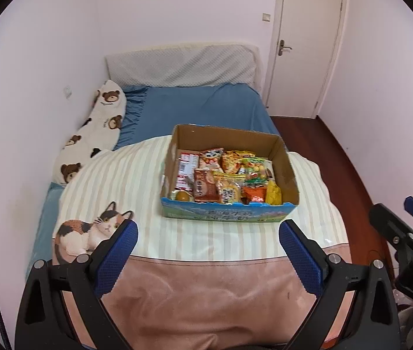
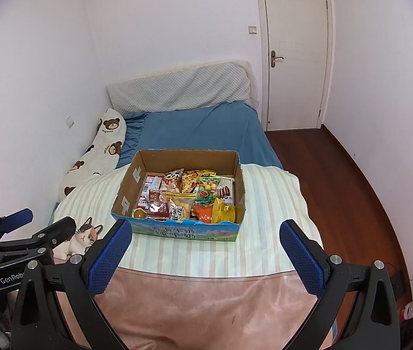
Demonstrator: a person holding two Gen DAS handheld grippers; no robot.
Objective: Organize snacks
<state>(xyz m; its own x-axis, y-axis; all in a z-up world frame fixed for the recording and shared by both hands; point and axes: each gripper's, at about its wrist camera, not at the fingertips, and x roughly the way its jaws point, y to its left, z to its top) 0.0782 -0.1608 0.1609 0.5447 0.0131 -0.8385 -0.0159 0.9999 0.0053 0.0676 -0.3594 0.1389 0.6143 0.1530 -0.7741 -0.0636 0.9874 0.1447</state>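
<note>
An open cardboard box (image 1: 289,172) with a blue printed front stands on the striped blanket on the bed; it also shows in the right wrist view (image 2: 127,188). It holds several snack packets (image 1: 223,175) (image 2: 189,198), packed side by side. My left gripper (image 1: 207,229) is open and empty, held above the blanket short of the box's front. My right gripper (image 2: 206,229) is open and empty, also short of the box front. Each gripper shows at the edge of the other's view.
The bed has a blue sheet (image 1: 200,108), a bear-print pillow (image 1: 95,134) along the left wall and a grey headboard cushion (image 1: 183,65). A cat cushion (image 1: 89,233) lies left of the box. Wooden floor (image 2: 323,180) and a shut white door (image 2: 293,55) are to the right.
</note>
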